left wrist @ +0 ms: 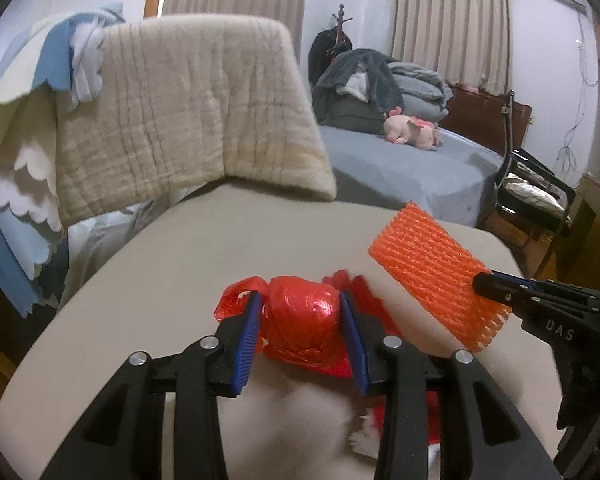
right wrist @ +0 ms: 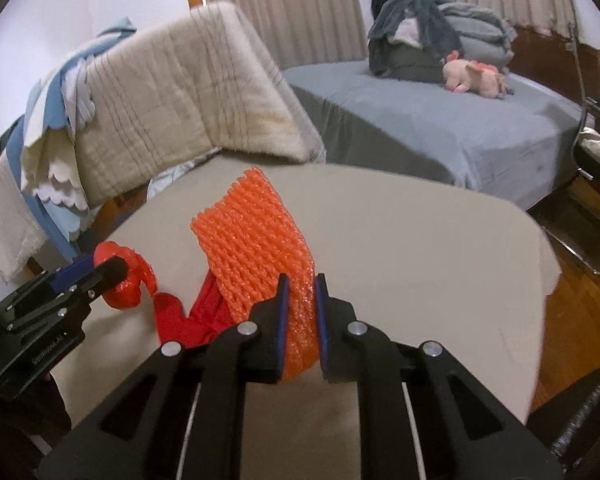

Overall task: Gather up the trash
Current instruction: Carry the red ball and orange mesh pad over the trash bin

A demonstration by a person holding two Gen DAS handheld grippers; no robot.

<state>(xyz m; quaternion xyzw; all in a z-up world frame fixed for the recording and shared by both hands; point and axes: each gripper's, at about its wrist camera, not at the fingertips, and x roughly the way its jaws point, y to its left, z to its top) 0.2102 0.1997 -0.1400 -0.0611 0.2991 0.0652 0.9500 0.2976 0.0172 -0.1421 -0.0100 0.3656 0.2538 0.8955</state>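
Note:
My left gripper (left wrist: 299,300) is shut on a crumpled red plastic bag (left wrist: 300,320) and holds it over the beige table (left wrist: 180,264). The bag's loose end hangs below it. My right gripper (right wrist: 300,286) is shut on an orange foam fruit net (right wrist: 256,236) and holds it up just right of the bag. In the left wrist view the net (left wrist: 432,276) sticks up to the right, with the right gripper (left wrist: 488,282) at its lower edge. In the right wrist view the left gripper (right wrist: 112,270) with the red bag (right wrist: 130,288) is at the left.
A chair draped with a beige quilt (left wrist: 172,120) and blue-white cloth stands behind the table. Beyond it is a bed (left wrist: 412,168) with piled bedding and a pink plush toy (left wrist: 414,130). A black-framed chair (left wrist: 536,192) stands at the right on wooden floor.

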